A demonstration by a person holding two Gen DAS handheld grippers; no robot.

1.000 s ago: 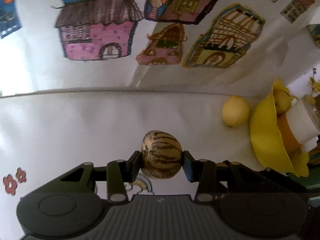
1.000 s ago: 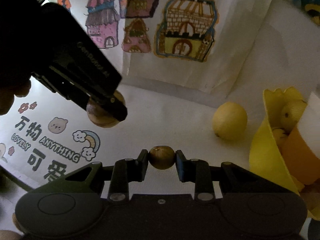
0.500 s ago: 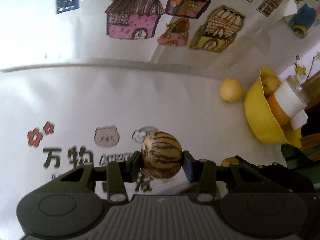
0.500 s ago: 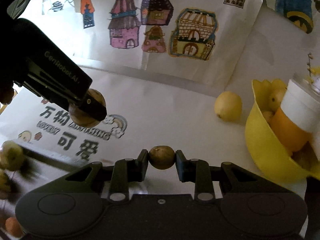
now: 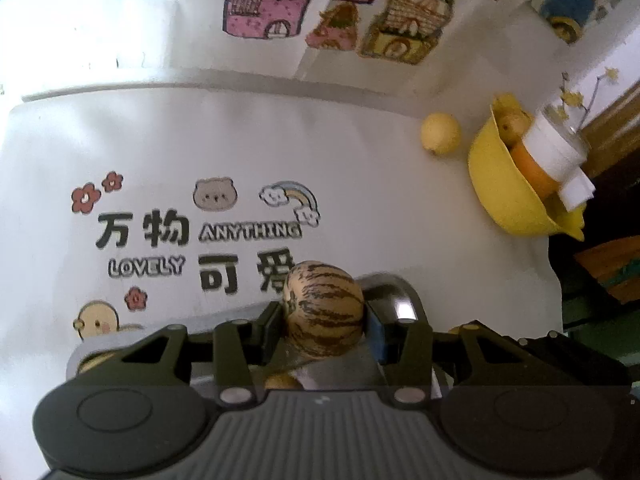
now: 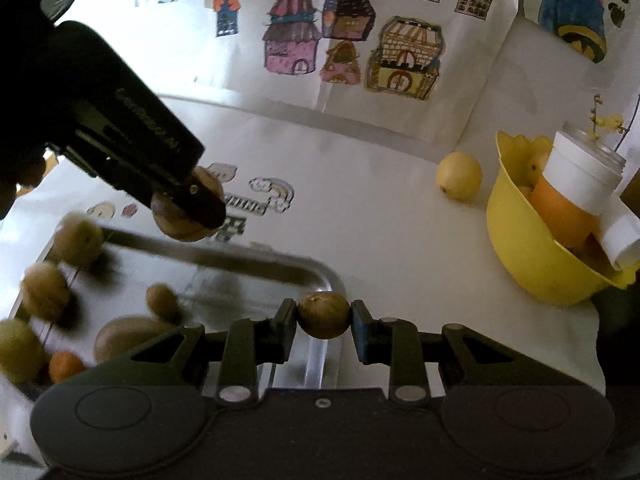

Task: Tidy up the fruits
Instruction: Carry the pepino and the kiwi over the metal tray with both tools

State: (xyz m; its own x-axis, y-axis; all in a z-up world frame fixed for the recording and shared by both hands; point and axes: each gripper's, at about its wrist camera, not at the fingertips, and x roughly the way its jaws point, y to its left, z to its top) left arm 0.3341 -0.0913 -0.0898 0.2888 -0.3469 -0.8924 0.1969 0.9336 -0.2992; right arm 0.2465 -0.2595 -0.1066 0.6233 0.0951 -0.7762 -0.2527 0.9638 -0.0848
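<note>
Both grippers pulled back from the wall; metal tray (image 6: 316, 276) now in view. Left gripper (image 5: 324, 316) grasps striped fruit (image 5: 323, 314), right gripper (image 6: 324, 316) grasps small brown fruit (image 6: 323, 315). Tray fruits blurred.

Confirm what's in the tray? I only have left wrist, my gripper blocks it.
Observer: Right wrist shows the metal tray holding several loose fruits, including a small orange one.
Operator: Right gripper empty?
Observer: No, right gripper is shut on a small brown fruit.
Operator: Where's my striped fruit relative to the tray?
Observer: In the left gripper, the striped fruit hangs over the tray's far rim.
</note>
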